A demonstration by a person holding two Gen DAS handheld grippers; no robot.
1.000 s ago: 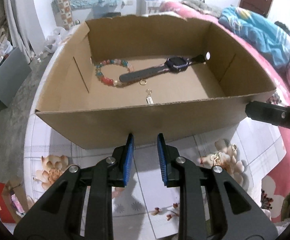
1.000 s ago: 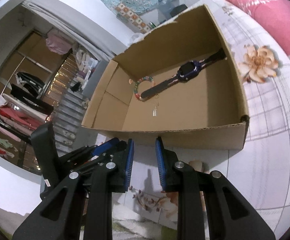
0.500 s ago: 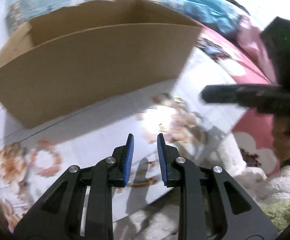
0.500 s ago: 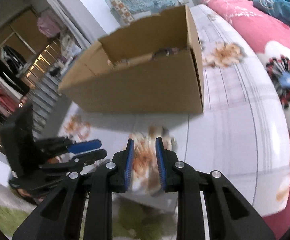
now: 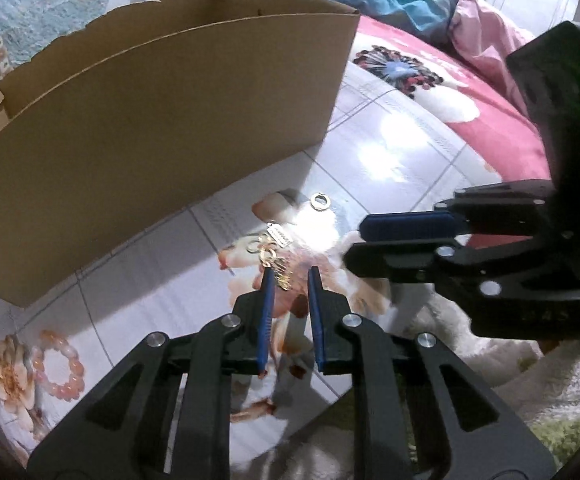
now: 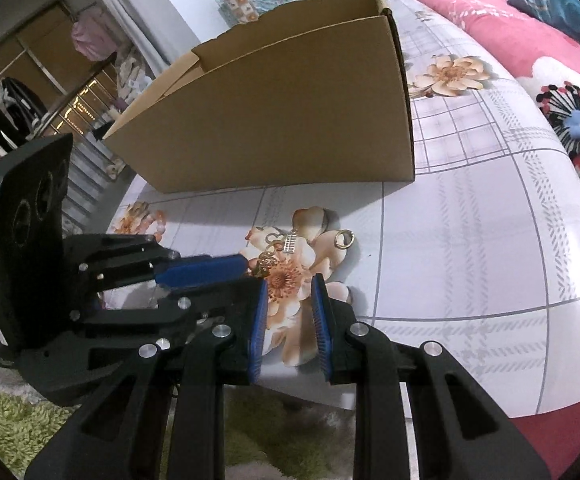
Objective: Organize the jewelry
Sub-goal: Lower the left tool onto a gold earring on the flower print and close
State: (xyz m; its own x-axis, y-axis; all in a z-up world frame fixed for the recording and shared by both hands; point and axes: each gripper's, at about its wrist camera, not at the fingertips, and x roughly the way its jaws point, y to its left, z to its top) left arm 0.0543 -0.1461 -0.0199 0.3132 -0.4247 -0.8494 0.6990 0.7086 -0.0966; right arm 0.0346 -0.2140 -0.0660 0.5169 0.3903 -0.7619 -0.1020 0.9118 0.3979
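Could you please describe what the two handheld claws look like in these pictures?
Both match. The left claw and the right claw each have two black plastic arms with long cut-out slots and silver round pivot bolts, ending in flat blue ribbed pads. Seen from the left wrist camera, the right one has a boxy black body with a green light; the other's body shows embossed circles. No cables or sleeves are visible.
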